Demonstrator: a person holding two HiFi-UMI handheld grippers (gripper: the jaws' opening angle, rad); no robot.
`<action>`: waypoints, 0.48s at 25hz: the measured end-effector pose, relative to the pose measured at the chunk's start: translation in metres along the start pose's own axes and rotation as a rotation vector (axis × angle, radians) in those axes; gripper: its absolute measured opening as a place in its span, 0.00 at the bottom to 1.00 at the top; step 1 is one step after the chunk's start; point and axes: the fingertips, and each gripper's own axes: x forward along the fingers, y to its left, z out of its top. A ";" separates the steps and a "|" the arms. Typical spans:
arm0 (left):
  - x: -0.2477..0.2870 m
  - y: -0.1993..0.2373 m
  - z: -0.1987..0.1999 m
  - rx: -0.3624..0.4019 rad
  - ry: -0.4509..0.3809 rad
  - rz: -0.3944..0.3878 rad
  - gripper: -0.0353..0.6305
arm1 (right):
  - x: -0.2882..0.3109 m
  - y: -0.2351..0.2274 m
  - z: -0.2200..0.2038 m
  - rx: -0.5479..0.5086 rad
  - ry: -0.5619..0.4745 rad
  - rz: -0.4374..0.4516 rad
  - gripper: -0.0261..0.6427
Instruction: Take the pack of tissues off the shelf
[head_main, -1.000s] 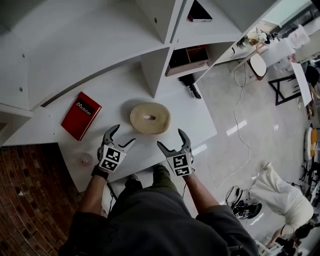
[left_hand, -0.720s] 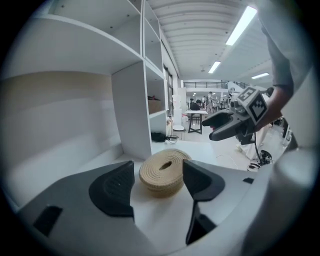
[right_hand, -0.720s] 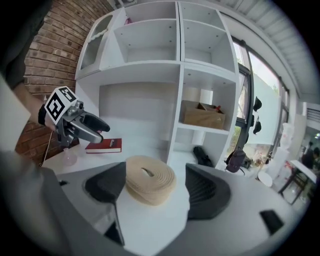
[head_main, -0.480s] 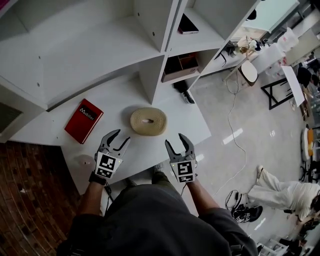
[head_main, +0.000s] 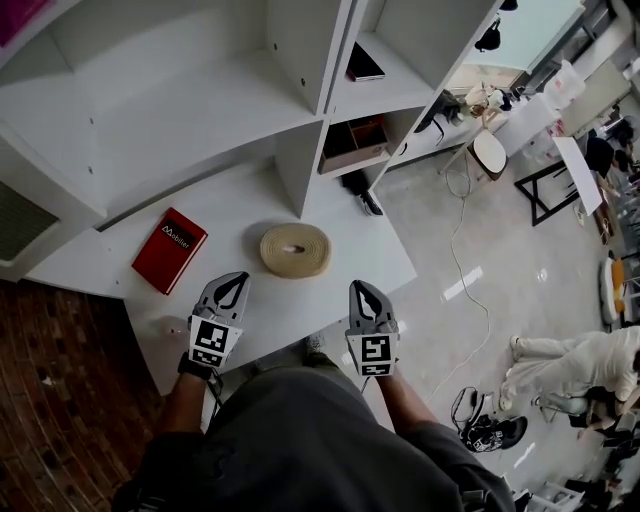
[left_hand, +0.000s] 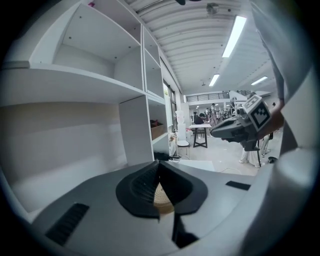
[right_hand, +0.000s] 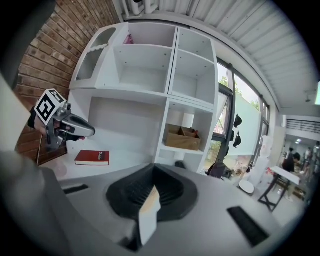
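While the left gripper and right gripper hover over the near edge of the bench with fingers clenched on nothing, the pink pack, likely the tissues, sits far up on the top shelf; reaching it without reopening risks knocking it off.
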 end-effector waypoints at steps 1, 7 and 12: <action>-0.001 -0.002 0.000 0.004 0.000 -0.002 0.06 | -0.002 0.000 0.000 0.005 -0.001 -0.001 0.04; -0.007 -0.009 0.000 0.017 0.002 -0.004 0.05 | -0.012 -0.001 0.000 0.020 -0.005 -0.006 0.04; -0.013 -0.012 -0.001 0.017 0.003 -0.001 0.05 | -0.016 0.001 0.000 0.035 -0.011 -0.001 0.04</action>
